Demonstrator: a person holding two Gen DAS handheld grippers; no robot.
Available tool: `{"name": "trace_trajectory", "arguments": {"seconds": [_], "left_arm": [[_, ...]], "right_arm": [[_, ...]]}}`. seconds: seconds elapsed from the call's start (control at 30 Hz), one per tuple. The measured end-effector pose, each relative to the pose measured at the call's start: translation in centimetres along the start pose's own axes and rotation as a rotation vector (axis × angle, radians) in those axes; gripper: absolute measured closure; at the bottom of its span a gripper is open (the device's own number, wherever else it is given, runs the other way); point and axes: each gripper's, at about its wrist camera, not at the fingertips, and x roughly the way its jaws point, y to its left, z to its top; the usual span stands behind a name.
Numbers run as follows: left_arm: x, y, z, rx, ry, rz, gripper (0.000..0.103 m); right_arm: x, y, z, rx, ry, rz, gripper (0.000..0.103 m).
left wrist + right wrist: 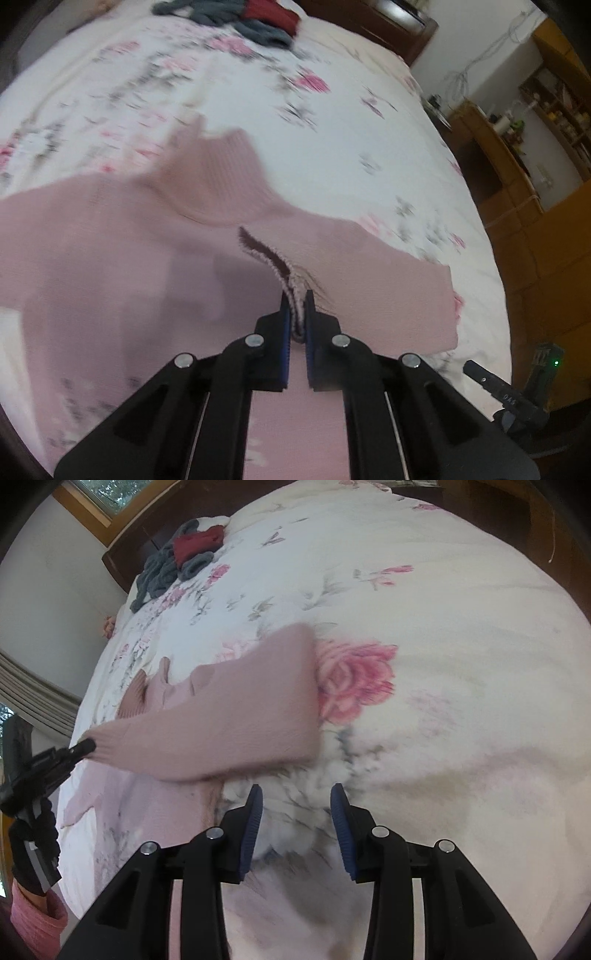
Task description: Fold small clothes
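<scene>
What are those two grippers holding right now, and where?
The left gripper pinches the pink sweater at an edge seam; the right gripper is open, holding nothing.

light: soft, even daylight, no glare | source: window point(99, 494) at upper left of right view | shadow: dark patch on pink sweater point(129, 251) | blur: motion smear on bedspread point(221, 74) toward far edge, left view | distortion: fisheye bowing, black corners
</scene>
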Motion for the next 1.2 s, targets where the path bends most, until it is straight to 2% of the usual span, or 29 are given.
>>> {"name": "trace_trajectory", "arguments": {"seconds": [0.13, 0.37, 0.5, 0.57, 0.63, 0.7, 0.83, 1.0, 1.07, 1.13, 1.2], "left_arm": [[-2.4, 3.7, 1.1, -0.029, -0.03, 0.044, 0.099], [-5.2, 11.0, 2.6, -0.113, -0.1, 0.157, 0.099], [-4.4, 14.7, 2.8, -0.161, -0.07, 0.203, 0.099], [-3.2, 16.1, 2.4, -0.182, -0.044, 0.219, 0.099], [-1.6, 17.4, 1.8, -0.197, -0.011, 0.24, 0.098], [-0.4, 18.3, 1.4, -0.204, 0.015, 0.253, 0.098], [2.6, 20.1, 0.1, -0.21, 0.082, 0.307, 0.096], [2.2, 21.4, 0.3, -0.227, 0.093, 0.286, 0.089], [0.5, 21.3, 0.7, -0.228, 0.066, 0.296, 0.091], [-1.8, 20.5, 1.2, -0.194, 0.0, 0.308, 0.089], [-3.0, 19.0, 1.7, -0.156, -0.031, 0.283, 0.086]], "right_arm": [[1.9, 1.4, 1.3, 0.025, 0.026, 0.059, 0.058], [5.3, 4.0, 2.6, 0.018, 0.077, 0.074, 0.057], [7.3, 5.8, 3.1, 0.004, 0.107, 0.094, 0.057], [8.6, 6.6, 3.1, -0.009, 0.131, 0.066, 0.057], [9.8, 7.1, 3.0, -0.021, 0.156, 0.034, 0.062], [10.6, 7.2, 2.7, -0.029, 0.171, 0.007, 0.067], [11.6, 7.1, 2.1, -0.035, 0.179, -0.035, 0.068], [11.6, 7.4, 2.3, -0.056, 0.191, -0.056, 0.068], [10.5, 8.0, 2.5, -0.075, 0.169, -0.091, 0.065], [8.6, 9.1, 2.9, -0.094, 0.106, -0.12, 0.064], [6.7, 10.7, 3.1, -0.124, 0.052, -0.098, 0.064]]}}
